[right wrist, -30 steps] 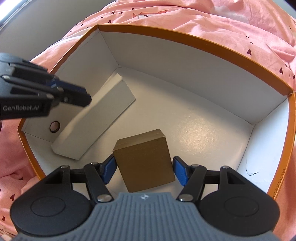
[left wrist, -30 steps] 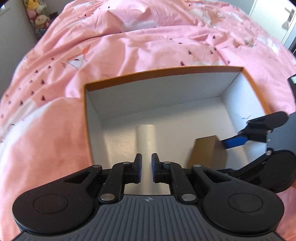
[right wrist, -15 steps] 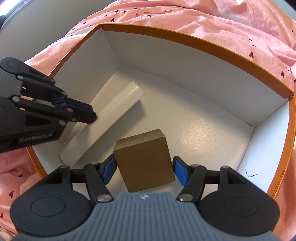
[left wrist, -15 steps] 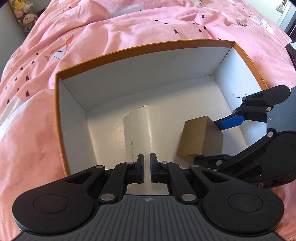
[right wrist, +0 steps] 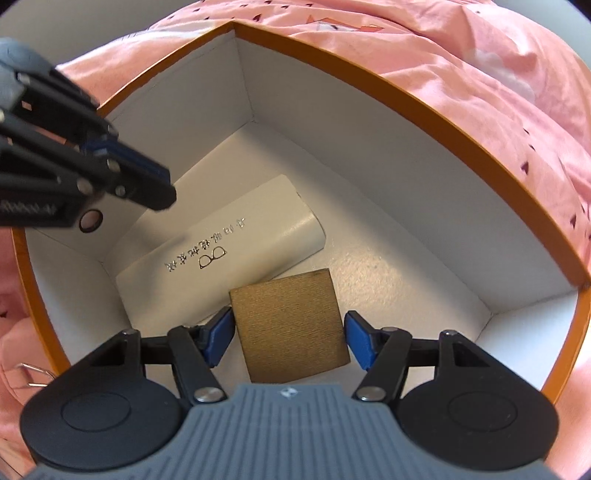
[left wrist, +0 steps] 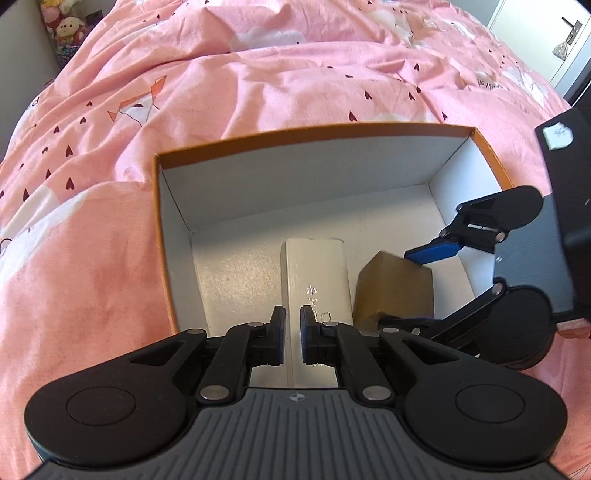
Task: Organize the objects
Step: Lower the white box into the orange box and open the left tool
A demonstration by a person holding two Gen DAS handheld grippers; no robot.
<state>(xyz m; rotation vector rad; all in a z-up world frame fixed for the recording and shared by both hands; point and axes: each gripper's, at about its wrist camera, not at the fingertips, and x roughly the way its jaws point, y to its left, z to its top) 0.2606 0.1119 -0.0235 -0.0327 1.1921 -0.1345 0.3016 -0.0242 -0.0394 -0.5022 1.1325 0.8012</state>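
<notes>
An orange-rimmed box with white walls (left wrist: pixel 295 173) lies on the pink bed; it also shows in the right wrist view (right wrist: pixel 424 107). A white glasses case (left wrist: pixel 314 273) lies flat on its floor, its printed side up in the right wrist view (right wrist: pixel 221 254). A brown block (right wrist: pixel 291 321) stands beside the case (left wrist: pixel 395 291). My left gripper (left wrist: pixel 291 332) hovers above the near end of the case, jaws nearly together and empty. My right gripper (right wrist: pixel 290 336) straddles the brown block, and small gaps show between the block and its blue pads.
A pink duvet with small hearts (left wrist: pixel 258 74) surrounds the box. Plush toys (left wrist: pixel 62 26) sit at the far left. A white door with a handle (left wrist: pixel 569 29) is at the far right. A round hole (right wrist: pixel 89 220) pierces the box's left wall.
The white case went from leaning on the box wall to lying flat on the floor. My left gripper rose and pulled back from it. The right gripper's pads now stand clear of the block.
</notes>
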